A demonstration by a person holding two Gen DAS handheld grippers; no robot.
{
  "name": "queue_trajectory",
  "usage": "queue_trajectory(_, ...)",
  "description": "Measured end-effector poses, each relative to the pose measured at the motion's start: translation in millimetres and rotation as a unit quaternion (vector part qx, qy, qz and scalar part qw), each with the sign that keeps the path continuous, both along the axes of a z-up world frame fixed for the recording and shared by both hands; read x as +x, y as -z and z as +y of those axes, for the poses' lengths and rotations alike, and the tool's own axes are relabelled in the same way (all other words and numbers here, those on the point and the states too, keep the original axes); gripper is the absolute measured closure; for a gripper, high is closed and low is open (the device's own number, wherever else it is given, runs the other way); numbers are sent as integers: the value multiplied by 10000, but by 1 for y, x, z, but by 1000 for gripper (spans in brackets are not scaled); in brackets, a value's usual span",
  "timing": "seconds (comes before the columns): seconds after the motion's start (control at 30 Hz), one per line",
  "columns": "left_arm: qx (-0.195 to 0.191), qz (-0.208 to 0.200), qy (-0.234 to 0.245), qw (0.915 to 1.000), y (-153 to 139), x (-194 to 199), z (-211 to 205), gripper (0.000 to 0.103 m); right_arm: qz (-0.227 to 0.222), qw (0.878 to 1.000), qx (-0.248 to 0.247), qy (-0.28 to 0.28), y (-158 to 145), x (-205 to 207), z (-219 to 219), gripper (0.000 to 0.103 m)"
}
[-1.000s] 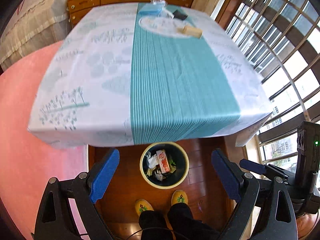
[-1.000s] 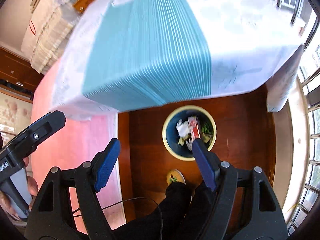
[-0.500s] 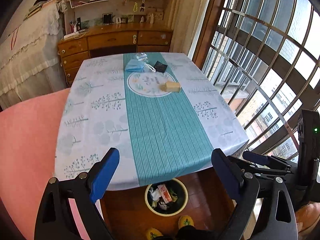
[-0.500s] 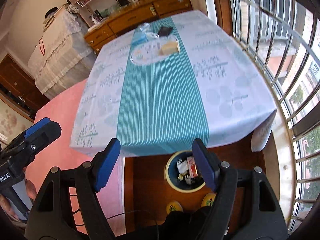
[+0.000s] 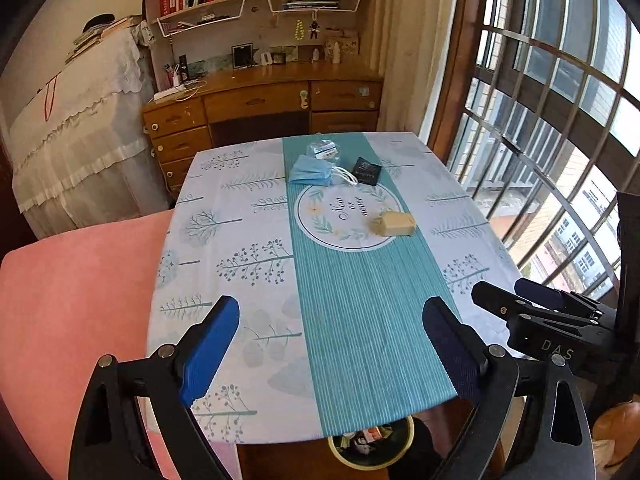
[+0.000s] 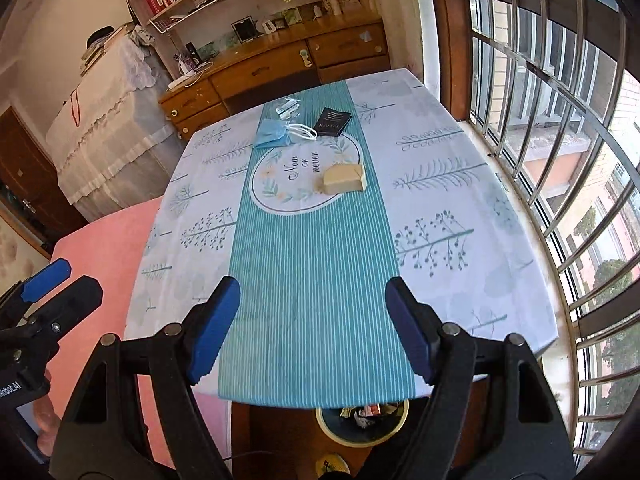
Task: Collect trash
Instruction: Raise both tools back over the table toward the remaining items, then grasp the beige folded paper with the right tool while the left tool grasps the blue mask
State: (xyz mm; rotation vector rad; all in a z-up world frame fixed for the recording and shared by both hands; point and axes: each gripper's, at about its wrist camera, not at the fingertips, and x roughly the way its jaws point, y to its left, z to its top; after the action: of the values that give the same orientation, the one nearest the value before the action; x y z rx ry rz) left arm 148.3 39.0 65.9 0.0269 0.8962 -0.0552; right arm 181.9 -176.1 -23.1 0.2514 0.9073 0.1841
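On the far half of the table lie a blue face mask [image 5: 311, 172] [image 6: 272, 133], a clear plastic wrapper [image 5: 322, 149] [image 6: 287, 107], a black packet [image 5: 366, 170] [image 6: 333, 121] and a tan box [image 5: 394, 224] [image 6: 345, 178]. A yellow-rimmed bin [image 5: 371, 446] [image 6: 362, 422] holding trash peeks out under the table's near edge. My left gripper [image 5: 335, 350] hovers open over the near edge, nothing between its blue pads. My right gripper [image 6: 313, 326] is open and empty too, also far short of the items.
The table [image 5: 248, 240] wears a white and teal cloth. A pink cushion [image 5: 72, 300] lies to its left, barred windows [image 5: 560, 120] to the right. A wooden desk [image 5: 260, 108] with shelves stands behind, beside a lace-covered cabinet [image 5: 76, 148].
Both grippers have tilted up from looking down at the bin on the floor to looking across the tabletop. The bin has slid to the bottom edge. Both stayed open.
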Motion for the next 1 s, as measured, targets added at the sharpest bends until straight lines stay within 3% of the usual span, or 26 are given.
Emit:
queue_trajectory(0.17, -20, 442, -568, 9974, 38, 76, 4, 9, 70, 9992, -291, -262, 39, 79, -1, 29)
queue_trajectory(0.33, 44, 654, -837, 9943, 81, 144, -7, 9, 55, 9959, -744, -506, 84, 144, 7, 27)
queue_trajectory(0.5, 15, 797, -1149, 9902, 119, 192, -17, 11, 69, 9943, -997, -368, 133, 193, 11, 26)
queue_trajectory(0.7, 30, 981, -1351, 9860, 148, 219, -17, 16, 64, 9921, -1170, -440, 169, 222, 30, 22)
queue_trajectory(0.93, 54, 1112, -1487, 9826, 166, 232, -13, 16, -80, 9890, -1458, -224, 175, 245, 36, 21)
queue_trajectory(1.0, 59, 1128, -1485, 9824, 168, 237, -15, 16, -66, 9889, -1471, -200, 175, 250, 34, 28)
